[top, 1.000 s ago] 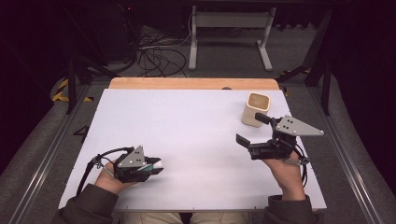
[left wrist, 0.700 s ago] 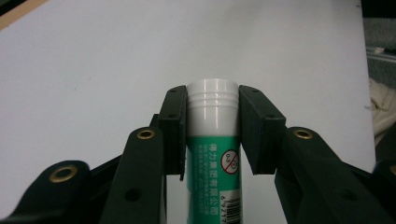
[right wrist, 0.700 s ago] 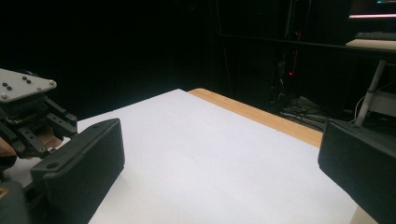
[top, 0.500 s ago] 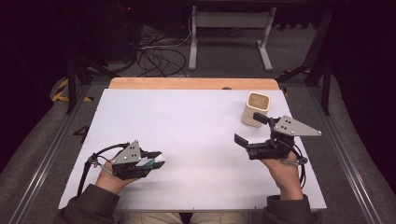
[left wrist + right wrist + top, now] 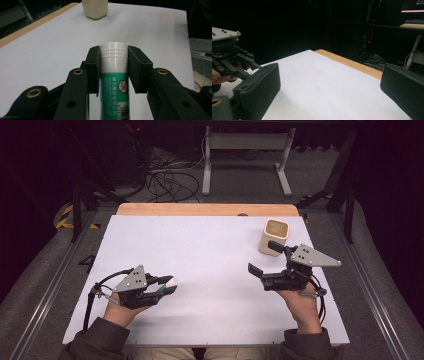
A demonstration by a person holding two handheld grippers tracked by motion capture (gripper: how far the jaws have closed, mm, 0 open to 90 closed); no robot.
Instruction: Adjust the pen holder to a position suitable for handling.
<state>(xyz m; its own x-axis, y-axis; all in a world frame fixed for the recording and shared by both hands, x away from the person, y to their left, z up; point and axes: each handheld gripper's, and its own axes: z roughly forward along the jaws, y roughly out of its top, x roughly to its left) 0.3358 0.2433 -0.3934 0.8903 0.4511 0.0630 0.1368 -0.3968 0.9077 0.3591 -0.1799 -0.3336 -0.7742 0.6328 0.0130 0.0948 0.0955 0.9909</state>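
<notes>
The left gripper [image 5: 165, 284], low in the left of the high view, was closed tight on a glue stick [image 5: 114, 75]. Its smooth tube could slip out if the hand tipped or bumped the table [image 5: 210, 250]. The right gripper [image 5: 262, 257] was wide open and held nothing. The cup [image 5: 275, 236], up at the right, looked empty.

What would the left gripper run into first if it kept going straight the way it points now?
Probably the beige cup: the left gripper, shut on the glue stick, aims roughly toward it across bare white tabletop. Depth is unclear.
</notes>
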